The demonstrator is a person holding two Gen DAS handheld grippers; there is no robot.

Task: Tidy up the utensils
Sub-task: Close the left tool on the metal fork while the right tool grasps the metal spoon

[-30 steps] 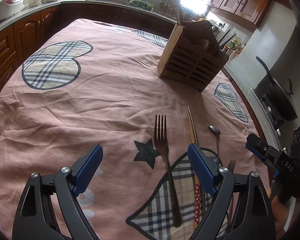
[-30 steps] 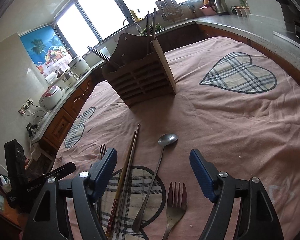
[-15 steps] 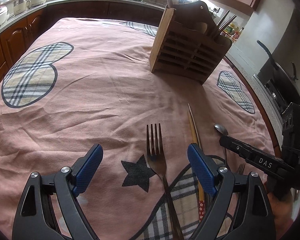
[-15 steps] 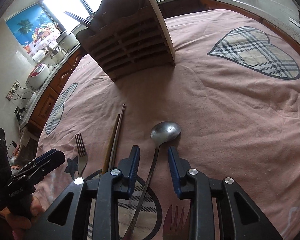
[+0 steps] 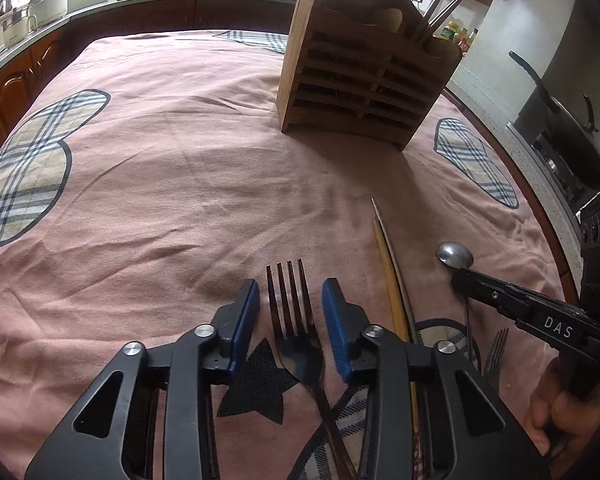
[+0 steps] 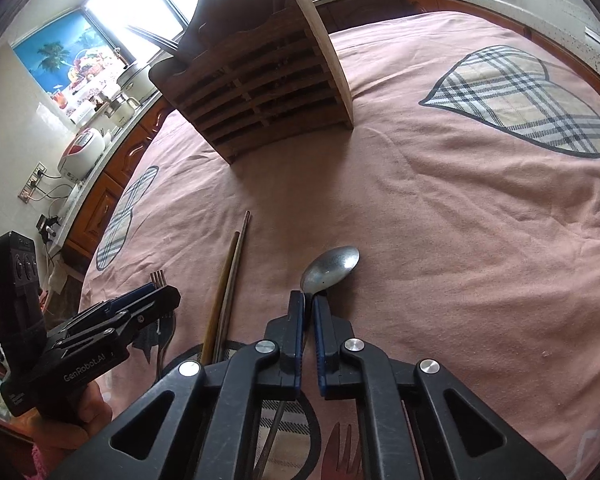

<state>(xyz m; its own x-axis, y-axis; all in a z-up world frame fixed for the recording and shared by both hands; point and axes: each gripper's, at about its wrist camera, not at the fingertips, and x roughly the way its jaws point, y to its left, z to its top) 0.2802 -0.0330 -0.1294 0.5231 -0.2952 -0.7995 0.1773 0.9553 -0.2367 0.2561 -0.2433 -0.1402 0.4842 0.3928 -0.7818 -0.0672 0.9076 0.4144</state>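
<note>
1. The left claw (image 5: 290,300) hangs low over the pink cloth of the table (image 5: 160,184), its blue pads apart on either side of the tines of a fork (image 5: 296,336); the pads do not touch the metal. The fork lies flat, tines pointing toward the rack, its handle running back under the claw.
2. Just right of the fork lies a pair of chopsticks (image 5: 392,276), side by side, tips toward the rack.
3. Right again, the right claw (image 6: 308,312) is clamped on the neck of a spoon (image 6: 332,266), just behind the bowl, which rests face up on the cloth.
4. A second fork (image 5: 496,348) lies near the spoon's handle, partly hidden.
5. The wooden utensil rack (image 5: 360,80) stands upright farther back on the table, well apart from the loose pieces, with sticks poking out of its top.
</note>
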